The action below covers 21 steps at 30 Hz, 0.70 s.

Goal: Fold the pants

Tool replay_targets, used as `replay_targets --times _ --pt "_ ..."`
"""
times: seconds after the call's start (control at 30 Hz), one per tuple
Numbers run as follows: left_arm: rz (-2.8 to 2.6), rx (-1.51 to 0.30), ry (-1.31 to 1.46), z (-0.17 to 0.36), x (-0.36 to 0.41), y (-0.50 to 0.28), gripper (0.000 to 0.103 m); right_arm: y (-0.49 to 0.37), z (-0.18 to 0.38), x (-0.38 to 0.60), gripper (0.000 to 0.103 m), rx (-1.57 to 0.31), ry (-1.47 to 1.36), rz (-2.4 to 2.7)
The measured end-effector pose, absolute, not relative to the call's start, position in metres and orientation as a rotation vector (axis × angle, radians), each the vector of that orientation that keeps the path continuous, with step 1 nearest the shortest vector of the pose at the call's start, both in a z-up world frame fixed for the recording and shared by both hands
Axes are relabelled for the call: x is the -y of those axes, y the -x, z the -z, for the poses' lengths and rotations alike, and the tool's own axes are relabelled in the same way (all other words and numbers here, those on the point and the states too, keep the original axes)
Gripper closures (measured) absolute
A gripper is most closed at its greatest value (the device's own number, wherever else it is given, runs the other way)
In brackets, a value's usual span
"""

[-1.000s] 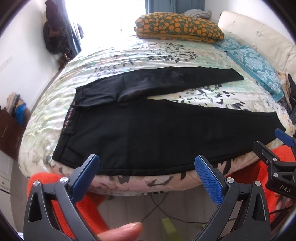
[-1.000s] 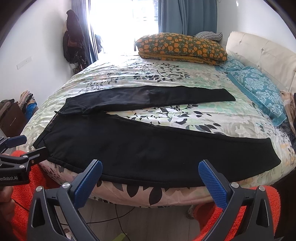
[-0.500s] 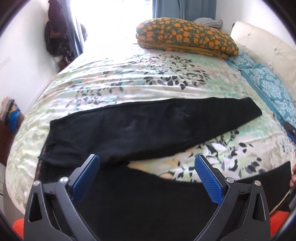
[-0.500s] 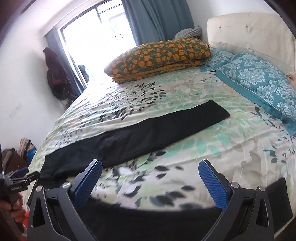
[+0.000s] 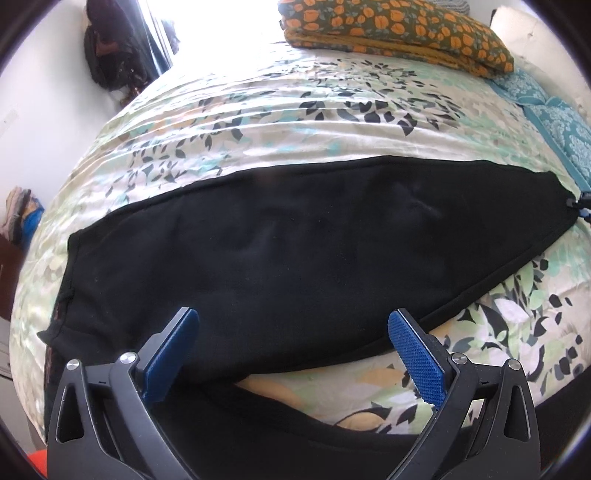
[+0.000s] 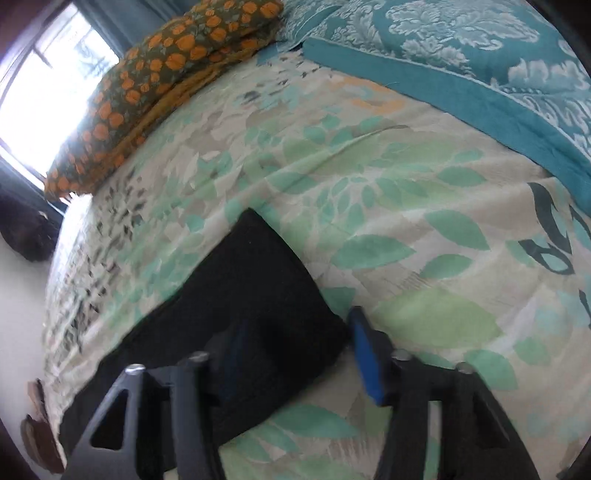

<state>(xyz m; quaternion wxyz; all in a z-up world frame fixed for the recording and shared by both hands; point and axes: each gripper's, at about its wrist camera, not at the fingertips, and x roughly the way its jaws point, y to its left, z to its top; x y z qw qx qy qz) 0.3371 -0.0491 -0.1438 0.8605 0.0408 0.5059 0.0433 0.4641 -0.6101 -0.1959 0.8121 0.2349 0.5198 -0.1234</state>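
Black pants (image 5: 295, 229) lie spread on a floral bedspread (image 5: 332, 110), legs apart. The far leg fills the left wrist view; part of the near leg (image 5: 277, 443) shows below it. My left gripper (image 5: 291, 317) hovers open over the far leg near the crotch, nothing between its blue pads. My right gripper (image 6: 295, 328) is at the cuff of that leg (image 6: 240, 280), its jaws closing with the cuff's corner between them. A gap still shows between the pads. A bit of the right gripper (image 5: 581, 206) shows at the cuff in the left view.
An orange-patterned pillow (image 5: 388, 33) (image 6: 147, 85) lies at the bed's far side by the window. Teal patterned pillows (image 6: 461, 55) (image 5: 554, 110) lie along the right. Dark clothes (image 5: 110, 48) hang by the left wall.
Both grippers have moved from the bed's near edge out over the bed and down to the far leg. The right one has rolled, reached the cuff and narrowed its jaws.
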Motion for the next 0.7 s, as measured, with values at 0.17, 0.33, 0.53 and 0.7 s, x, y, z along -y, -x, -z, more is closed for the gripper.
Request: replay_targets --times 0.17,0.33,0.53,0.7 --pt "-0.047 -1.080 -0.088 0.153 0.052 -0.341 0.001 -0.441 0.176 0.597 0.088 -1.087 -0.374 0.252" --pt "-0.008 -1.113 -0.086 0.159 0.059 -0.351 0.001 -0.420 0.186 0.595 0.077 -1.107 -0.339 0.313" --pt "-0.116 -1.111 -0.090 0.172 0.033 -0.394 0.001 -0.398 0.142 0.568 0.034 -0.987 -0.238 0.415" --pt "-0.158 -1.147 -0.022 0.195 -0.001 -0.395 0.000 -0.361 0.109 0.484 0.021 -0.952 -0.290 0.204"
